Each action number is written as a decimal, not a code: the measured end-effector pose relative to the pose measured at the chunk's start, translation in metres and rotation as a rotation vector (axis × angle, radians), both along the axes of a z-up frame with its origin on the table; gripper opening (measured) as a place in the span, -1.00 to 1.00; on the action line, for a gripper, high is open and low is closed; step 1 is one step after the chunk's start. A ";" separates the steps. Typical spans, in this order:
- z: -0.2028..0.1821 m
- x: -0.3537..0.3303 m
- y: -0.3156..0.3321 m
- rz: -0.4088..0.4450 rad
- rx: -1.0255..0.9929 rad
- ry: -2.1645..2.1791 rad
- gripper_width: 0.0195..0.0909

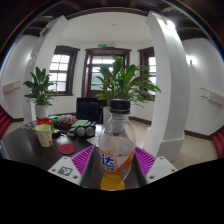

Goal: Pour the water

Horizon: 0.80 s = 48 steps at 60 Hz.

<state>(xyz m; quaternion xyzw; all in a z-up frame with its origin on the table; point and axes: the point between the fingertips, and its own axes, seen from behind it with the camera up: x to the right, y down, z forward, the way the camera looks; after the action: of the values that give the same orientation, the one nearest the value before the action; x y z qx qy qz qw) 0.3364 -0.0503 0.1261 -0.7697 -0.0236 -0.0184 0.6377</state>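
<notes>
The tongs (112, 165) clamp a bottle (116, 150) upright between the pads (83, 157); left ahead on the dark counter (25, 145) stands a yellow cup (44, 134), clutter behind it; open floor lies to the right.

A clear bottle (116, 150) is showing orange liquid, a black cap and a blue-orange label; magenta pads (83, 157) are flanking it.
</notes>
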 end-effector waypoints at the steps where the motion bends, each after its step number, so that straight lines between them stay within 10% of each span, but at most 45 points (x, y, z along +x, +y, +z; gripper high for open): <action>1: -0.001 -0.001 0.002 0.004 -0.002 0.002 0.41; 4: -0.003 0.001 0.007 0.000 -0.008 -0.002 -0.07; 17: -0.005 0.000 0.014 0.010 -0.045 0.006 -0.54; 48: 0.007 -0.026 0.043 0.014 -0.122 -0.371 -0.56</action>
<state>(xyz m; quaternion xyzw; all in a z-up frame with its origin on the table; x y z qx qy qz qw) 0.3100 -0.0073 0.1334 -0.7901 -0.1472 -0.1541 0.5748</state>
